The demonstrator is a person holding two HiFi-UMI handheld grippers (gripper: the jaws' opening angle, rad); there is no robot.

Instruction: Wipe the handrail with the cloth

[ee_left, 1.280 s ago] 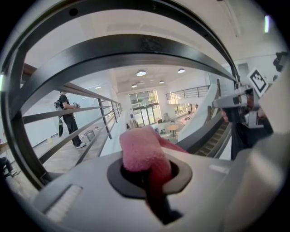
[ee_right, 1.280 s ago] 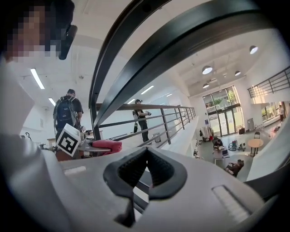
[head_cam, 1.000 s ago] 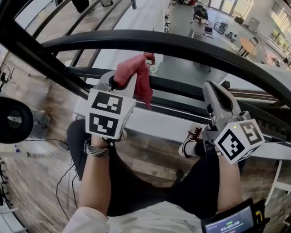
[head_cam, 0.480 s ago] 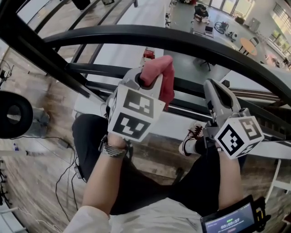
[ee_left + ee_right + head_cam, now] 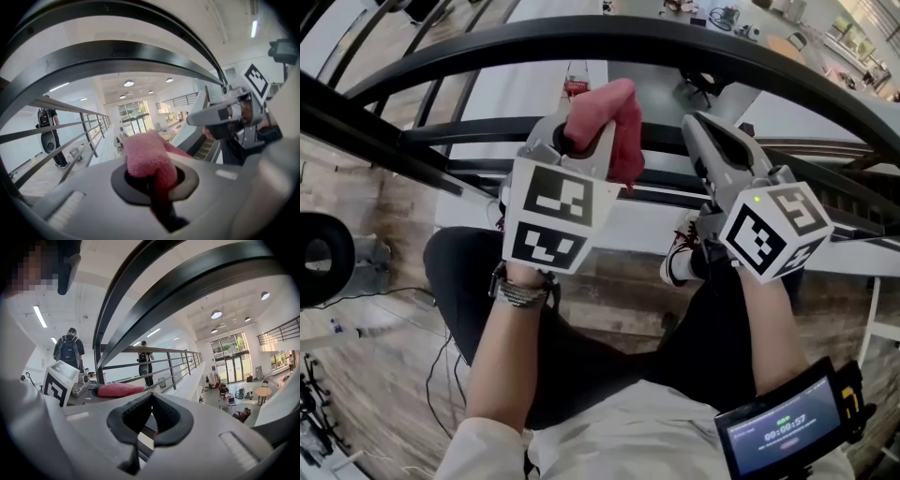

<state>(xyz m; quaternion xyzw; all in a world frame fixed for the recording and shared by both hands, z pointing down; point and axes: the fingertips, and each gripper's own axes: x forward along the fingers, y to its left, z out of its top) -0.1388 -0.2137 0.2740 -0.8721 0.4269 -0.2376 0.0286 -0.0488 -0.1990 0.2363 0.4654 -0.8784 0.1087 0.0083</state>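
- Left gripper (image 5: 584,142): jaws clamped on a pink, fuzzy, bunched cloth (image 5: 617,117), which sits just beneath the handrail (image 5: 675,42) and apart from it.
- Handrail: a smooth black curved tube that arches above both grippers.
- Right gripper (image 5: 705,127): grey shell; its ribbed black pads meet at the tips and hold nothing.
- Surface: wood-plank floor (image 5: 375,216) underfoot; the grey lower hall floor (image 5: 666,98) shows beyond the railing.

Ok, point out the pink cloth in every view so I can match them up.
Head view: cloth upper middle, clamped in the left gripper, just below the black handrail.
Left gripper view: cloth lower centre, bunched between the jaws.
Right gripper view: cloth left of centre, lying sideways.
Shared landmark: the handrail arches across the top in all three.
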